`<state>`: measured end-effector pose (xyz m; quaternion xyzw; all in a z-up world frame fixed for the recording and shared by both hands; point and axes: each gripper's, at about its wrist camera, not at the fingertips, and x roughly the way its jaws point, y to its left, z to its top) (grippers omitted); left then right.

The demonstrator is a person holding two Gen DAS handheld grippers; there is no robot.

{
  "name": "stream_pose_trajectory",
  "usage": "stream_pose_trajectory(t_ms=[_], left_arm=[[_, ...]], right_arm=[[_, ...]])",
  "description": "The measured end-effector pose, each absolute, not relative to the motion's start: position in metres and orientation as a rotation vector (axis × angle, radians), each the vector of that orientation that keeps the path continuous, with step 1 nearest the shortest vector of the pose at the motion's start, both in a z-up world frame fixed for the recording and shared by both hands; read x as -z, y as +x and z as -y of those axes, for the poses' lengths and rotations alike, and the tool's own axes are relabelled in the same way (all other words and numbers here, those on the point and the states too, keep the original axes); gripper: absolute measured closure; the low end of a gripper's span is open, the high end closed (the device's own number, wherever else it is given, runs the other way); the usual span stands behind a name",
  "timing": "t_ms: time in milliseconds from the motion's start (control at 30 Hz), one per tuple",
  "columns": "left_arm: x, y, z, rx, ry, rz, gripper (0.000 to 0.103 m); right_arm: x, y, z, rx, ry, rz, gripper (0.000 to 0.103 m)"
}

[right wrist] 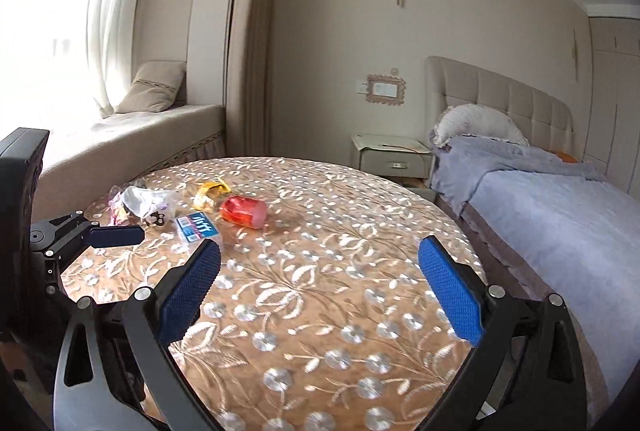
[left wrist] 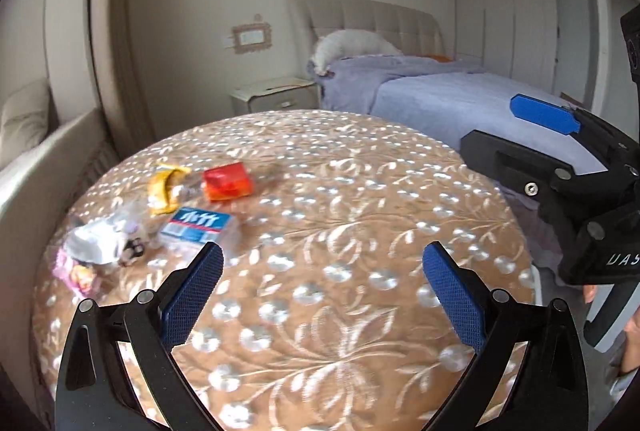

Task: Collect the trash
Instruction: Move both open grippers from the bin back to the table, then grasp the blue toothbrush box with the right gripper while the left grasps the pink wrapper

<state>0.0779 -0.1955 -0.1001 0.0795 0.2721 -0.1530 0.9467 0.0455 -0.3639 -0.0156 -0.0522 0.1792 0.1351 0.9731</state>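
Both grippers, left gripper and right gripper, are hovering wide open and empty over the round table, where five trash pieces are lying: red packet, yellow wrapper, blue-labelled pack, white bag, pink wrapper; writing unreadable

Beneath and ahead of the jaws spreads a round surface covered in tan cloth with silvery flowers. Beyond it, ahead of the jaws, a pale nightstand stands against the wall, a framed switch plate above it. To the right lies a bed with lilac bedding, a tufted headboard and a white pillow. Far left, a cushion leans on a window seat by the curtain.
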Motion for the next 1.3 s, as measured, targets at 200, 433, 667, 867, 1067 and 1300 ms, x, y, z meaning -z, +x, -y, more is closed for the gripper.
stream_pose_trajectory(t_ms=[200, 433, 667, 867, 1067, 1300], left_arm=[[0.089, 0.086, 0.121, 0.194, 0.102, -0.550, 0.005], [0.086, 0.099, 0.054, 0.067, 0.083, -0.552, 0.005], [0.090, 0.117, 0.011, -0.019, 0.055, -0.581, 0.005], [0.094, 0.135, -0.012, -0.056, 0.016, -0.606, 0.005], [0.105, 0.156, -0.025, -0.080, 0.002, -0.657, 0.005], [0.125, 0.183, -0.042, -0.067, -0.078, -0.753, 0.005]], right_arm=[[0.013, 0.071, 0.307, -0.356, -0.144, -0.383, 0.004], [0.014, 0.098, 0.253, -0.440, -0.171, -0.400, 0.004], [0.020, 0.125, 0.211, -0.508, -0.174, -0.429, 0.004], [0.029, 0.148, 0.189, -0.537, -0.206, -0.464, 0.004], [0.037, 0.169, 0.179, -0.577, -0.228, -0.505, 0.004], [0.059, 0.190, 0.162, -0.605, -0.323, -0.577, 0.004]])
